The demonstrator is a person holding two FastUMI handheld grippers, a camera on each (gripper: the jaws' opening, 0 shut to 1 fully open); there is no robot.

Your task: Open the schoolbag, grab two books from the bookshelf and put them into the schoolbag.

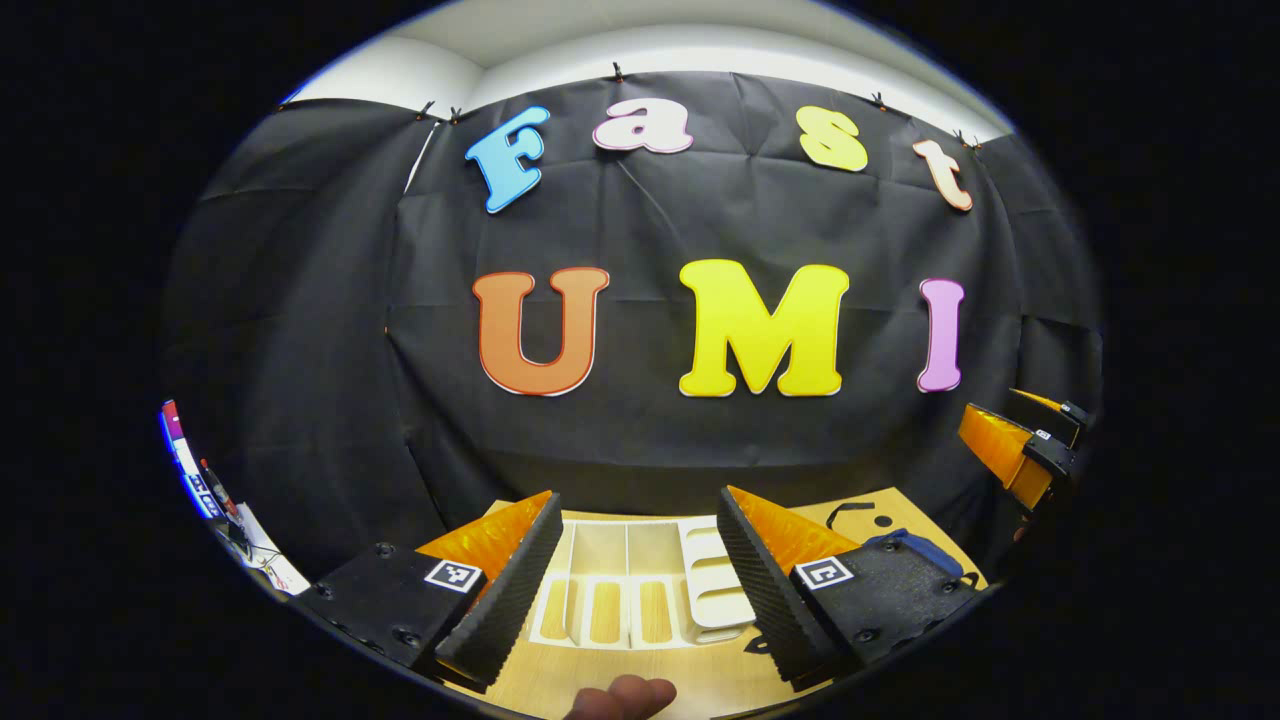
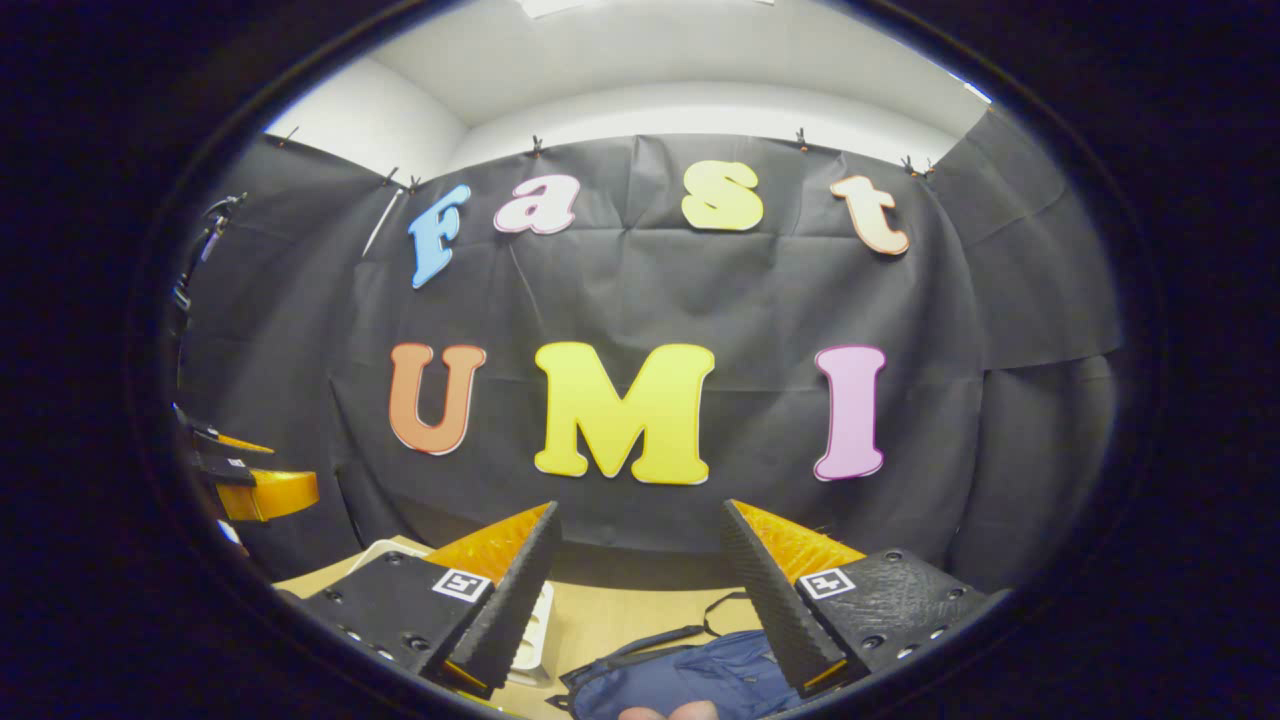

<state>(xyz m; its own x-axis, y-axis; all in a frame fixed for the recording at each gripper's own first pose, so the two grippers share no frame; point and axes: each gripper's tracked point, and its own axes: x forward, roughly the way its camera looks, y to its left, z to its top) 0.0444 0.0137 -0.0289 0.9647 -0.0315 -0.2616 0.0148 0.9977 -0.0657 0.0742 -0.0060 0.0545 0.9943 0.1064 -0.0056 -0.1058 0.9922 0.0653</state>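
Judging from both views, I'd call this the very start: nothing is grabbed and no step looks done.

Left gripper [image 1: 630, 575] has its jaws wide apart with nothing between them. It hangs above the table [image 1: 560, 680], pointing at the white bookshelf [image 1: 640, 585], which sits on the tabletop near the wall. I see slotted compartments and what looks like a light-coloured item on its right side, but I can't tell whether those are books.

Right gripper [image 2: 635, 590] is spread just as wide and empty too. It hovers over the blue schoolbag [image 2: 690, 680], which lies flat on the table just right of the bookshelf, strap trailing toward the wall. Part of the bag is cut off at the frame edge, so I can't tell if the zip is open; no opening shows in the visible part.

A fingertip [image 1: 625, 697] shows at the bottom edge of the left gripper view.

Left to do, by my read: open the bag, take two books from the shelf, put both in. My guess is the right gripper goes down to the bag first.
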